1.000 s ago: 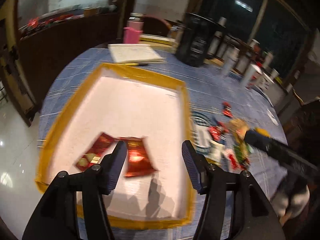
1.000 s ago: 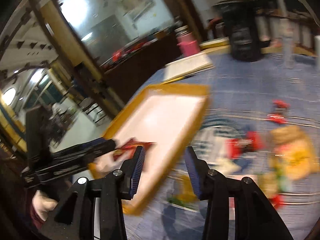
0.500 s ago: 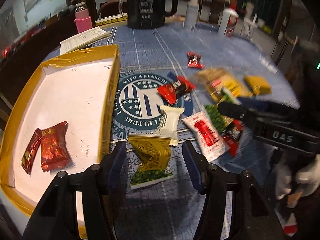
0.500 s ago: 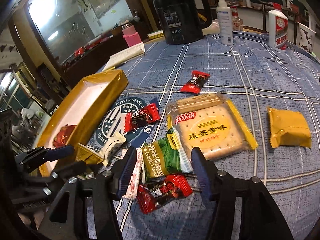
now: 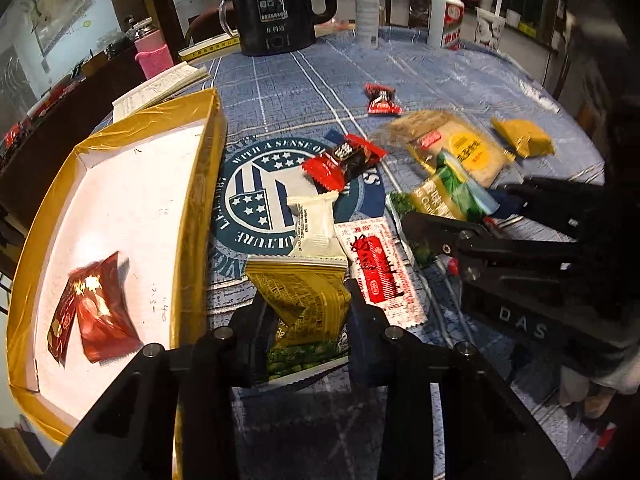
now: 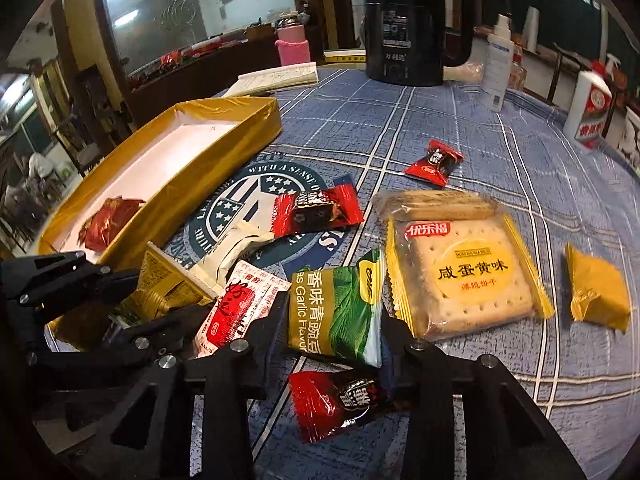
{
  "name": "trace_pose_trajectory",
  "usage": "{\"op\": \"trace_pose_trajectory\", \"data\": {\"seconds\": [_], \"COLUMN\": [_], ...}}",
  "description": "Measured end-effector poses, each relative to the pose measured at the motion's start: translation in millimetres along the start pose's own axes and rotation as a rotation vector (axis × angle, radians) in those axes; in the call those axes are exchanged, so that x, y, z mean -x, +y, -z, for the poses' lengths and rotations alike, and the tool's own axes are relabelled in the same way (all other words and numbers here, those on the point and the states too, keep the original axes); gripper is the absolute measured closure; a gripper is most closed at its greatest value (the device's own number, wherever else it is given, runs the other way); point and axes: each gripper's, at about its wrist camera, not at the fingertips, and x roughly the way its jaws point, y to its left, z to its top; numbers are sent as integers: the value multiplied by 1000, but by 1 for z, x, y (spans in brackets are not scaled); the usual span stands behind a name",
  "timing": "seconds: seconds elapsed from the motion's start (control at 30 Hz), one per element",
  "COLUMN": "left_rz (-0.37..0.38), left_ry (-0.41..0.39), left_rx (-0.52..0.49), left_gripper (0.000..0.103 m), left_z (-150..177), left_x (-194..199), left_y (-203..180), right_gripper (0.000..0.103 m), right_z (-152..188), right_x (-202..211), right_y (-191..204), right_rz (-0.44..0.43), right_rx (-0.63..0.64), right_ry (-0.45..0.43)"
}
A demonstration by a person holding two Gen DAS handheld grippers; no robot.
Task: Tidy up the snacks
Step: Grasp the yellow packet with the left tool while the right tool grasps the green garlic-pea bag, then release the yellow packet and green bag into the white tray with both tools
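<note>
Left gripper [image 5: 306, 320]: fingers closing on a crumpled gold-and-green foil snack packet [image 5: 304, 304], which sits between the pads and is squeezed at both sides while resting on the worktop [image 5: 460, 76], a round surface under a blue checked cloth.

Right gripper [image 6: 332, 320]: fingers closing on a green-and-gold pea snack packet [image 6: 336, 312], with both pads against its edges. A red-and-black wrapped candy [image 6: 340, 400] lies just below it, nearest the camera.

Just beyond the left gripper lie a white sachet with red print [image 5: 376, 264] and a cream-white wrapper [image 5: 316, 224]. Left of them stands a shallow rectangular tray with gold rim and white floor [image 5: 200, 184]; two dark red foil packets [image 5: 96, 312] lie inside it.

Mid-worktop: a second red-and-black candy [image 6: 316, 210], a clear-wrapped square cracker pack with yellow label [image 6: 460, 268] and a small yellow foil packet [image 6: 596, 288], well apart to the right. Farther off lies a third red candy [image 6: 434, 162]. A black electric kettle [image 6: 408, 24] stands at the far edge.
</note>
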Motion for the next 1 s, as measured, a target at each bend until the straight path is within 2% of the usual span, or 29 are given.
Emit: {"op": "trace_pose_trajectory", "data": {"seconds": [0.2,0.33,0.57,0.67,0.8,1.0], "left_rz": [49,84,25,3,-41,-16], "left_ry": [-64,-111,-156,-131,-81,-11], "left_rx": [79,163,279,344,413,508], "left_gripper": [71,71,71,71,71,70], "left_z": [-5,-12,-33,-45,-50,-36], "left_x": [30,56,84,75,43,-1], "left_y": [20,53,127,164,205,238], "right_gripper": [66,66,66,66,66,66], "right_z": [-3,-14,-46,-61,-79,-91], "right_x": [28,51,63,58,35,-16], "right_y": [-9,-3,43,69,110,145], "right_rz": [-65,-116,-237,-281,-305,-280], "right_rx": [-67,-81,-45,-19,20,38], "right_ry": [-66,-107,-122,-114,-87,-22]}}
